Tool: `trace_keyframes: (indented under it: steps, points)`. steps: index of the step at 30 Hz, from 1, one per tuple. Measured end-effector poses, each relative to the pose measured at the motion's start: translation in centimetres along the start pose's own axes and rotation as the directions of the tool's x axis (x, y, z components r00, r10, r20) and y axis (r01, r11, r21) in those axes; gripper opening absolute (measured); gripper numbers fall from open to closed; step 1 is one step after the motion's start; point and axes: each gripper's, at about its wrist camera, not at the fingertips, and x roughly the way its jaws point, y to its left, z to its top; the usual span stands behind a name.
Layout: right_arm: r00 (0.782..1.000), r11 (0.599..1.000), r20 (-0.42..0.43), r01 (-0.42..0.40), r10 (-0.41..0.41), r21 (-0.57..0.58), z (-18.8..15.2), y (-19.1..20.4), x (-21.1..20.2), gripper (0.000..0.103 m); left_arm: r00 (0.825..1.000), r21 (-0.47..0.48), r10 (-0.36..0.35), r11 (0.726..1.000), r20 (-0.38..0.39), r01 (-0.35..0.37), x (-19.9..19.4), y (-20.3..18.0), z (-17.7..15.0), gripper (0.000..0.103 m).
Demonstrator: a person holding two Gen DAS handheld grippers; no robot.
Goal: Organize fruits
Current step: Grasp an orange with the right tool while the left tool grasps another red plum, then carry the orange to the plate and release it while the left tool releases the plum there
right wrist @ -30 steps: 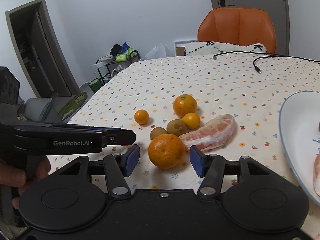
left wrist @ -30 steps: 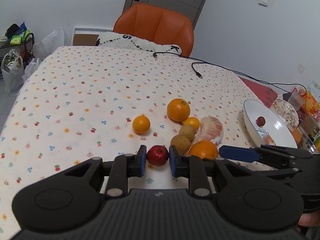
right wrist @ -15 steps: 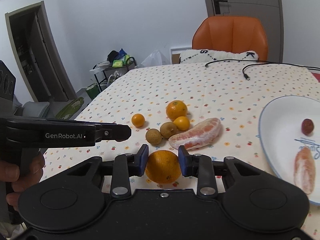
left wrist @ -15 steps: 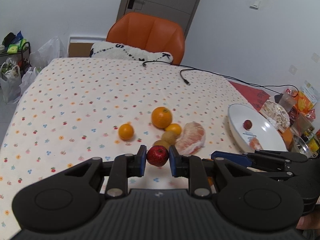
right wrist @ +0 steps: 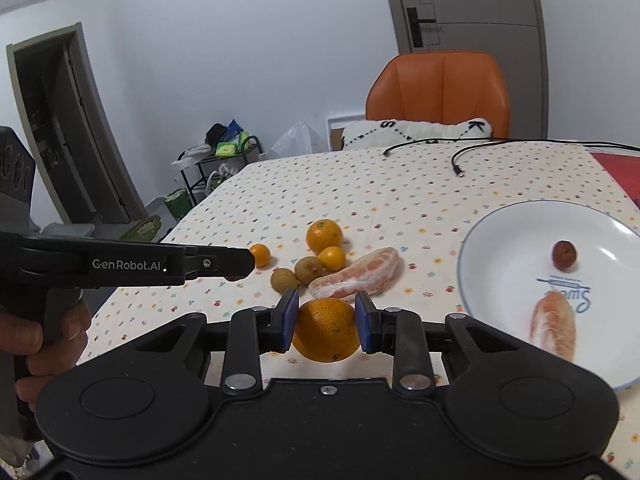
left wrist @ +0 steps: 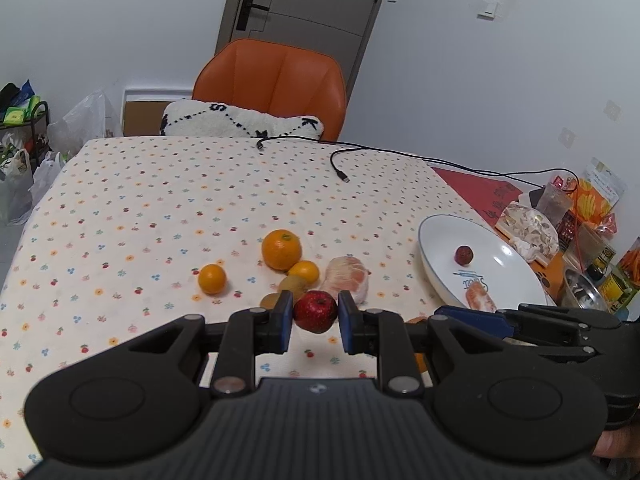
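— How far along are they?

— Early, I'd say. The white plate (right wrist: 472, 240) holds only a small dark red fruit (right wrist: 564, 255) and a peeled citrus segment (right wrist: 554, 330).

— And the grippers?

— Both loaded. The left gripper (left wrist: 315, 319) is clamped on a red apple (left wrist: 315, 311); the right gripper (right wrist: 327, 324) pinches an orange (right wrist: 326, 330), the plate off to the right of its fingers.

— What's left?

— Ahead of the fingertips: a big orange (left wrist: 281, 249), two small ones, two brownish round fruits (right wrist: 297, 274) and a peeled pomelo chunk (right wrist: 356, 273) — all on the tablecloth (left wrist: 160, 200).
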Motion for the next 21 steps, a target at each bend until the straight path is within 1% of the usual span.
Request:
trace_keyframes:
  steps: [11,21]
  points:
    - [0.998,0.998,0.044,0.053,-0.054,0.030,0.3,-2.6,-2.2,0.028,0.999,0.035,-0.050,0.998,0.002,0.050,1.2,-2.8,0.6,0.022]
    - [0.989,0.991,0.081,0.120,-0.126,0.066,1.0,-5.6,-3.9,0.028,0.996,0.062,-0.089,0.994,0.005,0.089,2.6,-4.9,1.3,0.022]
